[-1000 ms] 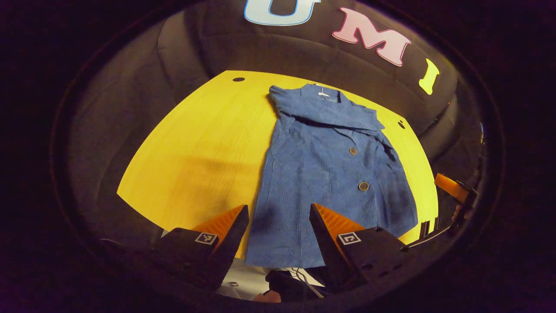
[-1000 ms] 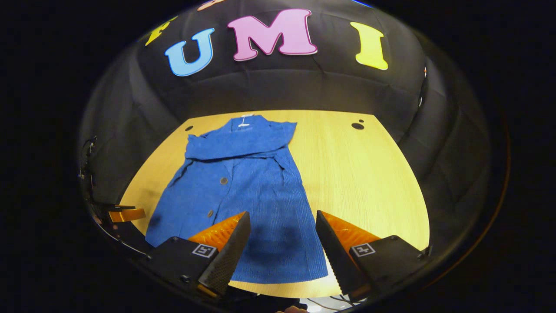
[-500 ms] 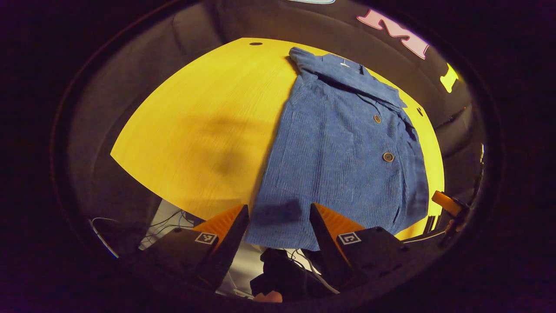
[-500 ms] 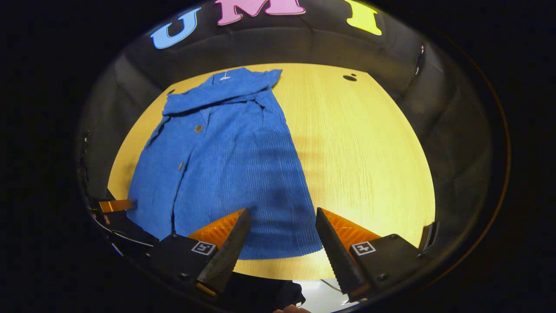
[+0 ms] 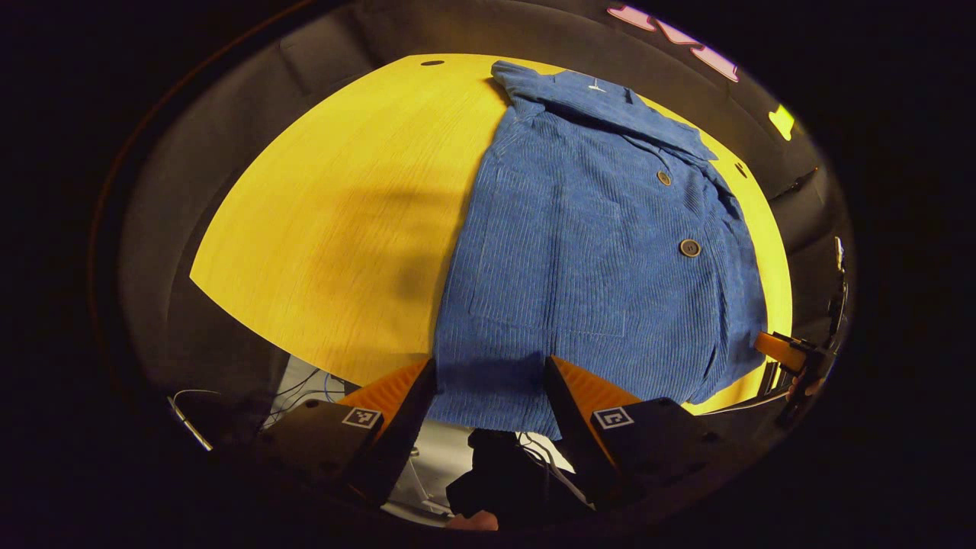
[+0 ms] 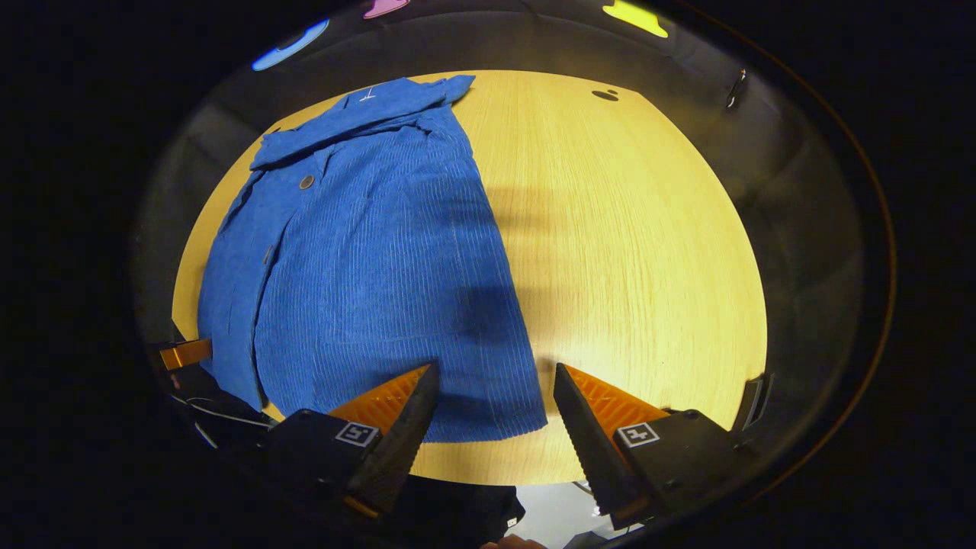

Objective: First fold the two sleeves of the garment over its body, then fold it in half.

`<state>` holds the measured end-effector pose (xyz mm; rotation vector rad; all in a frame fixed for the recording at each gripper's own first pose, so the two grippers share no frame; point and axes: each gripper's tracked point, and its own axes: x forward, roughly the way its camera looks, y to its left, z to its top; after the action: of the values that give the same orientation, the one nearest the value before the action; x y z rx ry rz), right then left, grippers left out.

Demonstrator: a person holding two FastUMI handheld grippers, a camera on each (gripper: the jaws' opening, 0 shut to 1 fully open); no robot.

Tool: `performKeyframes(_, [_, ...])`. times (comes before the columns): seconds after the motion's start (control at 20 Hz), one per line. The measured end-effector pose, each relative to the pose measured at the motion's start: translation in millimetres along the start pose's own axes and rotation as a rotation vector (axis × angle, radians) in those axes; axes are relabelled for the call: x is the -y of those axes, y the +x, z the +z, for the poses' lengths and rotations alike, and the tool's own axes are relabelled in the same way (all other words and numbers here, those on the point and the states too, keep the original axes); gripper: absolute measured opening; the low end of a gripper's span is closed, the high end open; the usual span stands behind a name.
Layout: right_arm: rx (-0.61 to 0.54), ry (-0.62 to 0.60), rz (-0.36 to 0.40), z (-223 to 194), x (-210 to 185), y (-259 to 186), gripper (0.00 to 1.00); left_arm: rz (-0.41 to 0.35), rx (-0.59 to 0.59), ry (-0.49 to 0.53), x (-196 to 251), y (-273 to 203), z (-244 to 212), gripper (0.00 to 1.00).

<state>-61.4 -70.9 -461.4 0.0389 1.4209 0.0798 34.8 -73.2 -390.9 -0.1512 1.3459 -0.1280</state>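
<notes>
Sleeves seem already folded over the garment (image 5: 587, 252); left gripper (image 5: 488, 396) and right gripper (image 6: 492, 400), fingers spread, flank its near hem for halving.

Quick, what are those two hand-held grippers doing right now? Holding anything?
Left hand-held gripper: open, holding nothing, above the blue shirt's hem.
Right hand-held gripper: open, holding nothing, above the shirt's hem corner.

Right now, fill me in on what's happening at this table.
A person holds a gripper in each hand over a blue garment lying flat on the yellow table. Both sleeves look already folded across the chest, below the collar. The left gripper and right gripper are open, poised at the near hem corners, gripping nothing. The fold in half is not yet done.
</notes>
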Motion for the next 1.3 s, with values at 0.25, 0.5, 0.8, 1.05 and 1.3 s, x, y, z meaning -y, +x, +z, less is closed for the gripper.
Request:
performKeyframes(0.25, [-0.007,-0.015,0.002,3,-6,3,0.97,0.025,-0.016,-0.008,-8,3,2,0.83])
performKeyframes(0.5, [-0.031,-0.023,-0.002,1,-8,8,0.98,0.05,-0.029,-0.011,-14,5,-1,0.83])
performKeyframes(0.8, [-0.053,-0.004,0.009,1,-11,10,0.98,0.077,-0.069,0.014,-11,7,-1,0.83])
performKeyframes(1.05, [-0.063,0.008,0.011,2,-10,11,0.98,0.074,-0.11,0.021,-10,7,0,0.83])
performKeyframes(1.3, [-0.075,0.008,0.012,1,-9,9,0.98,0.071,-0.12,0.018,-11,7,1,0.83])
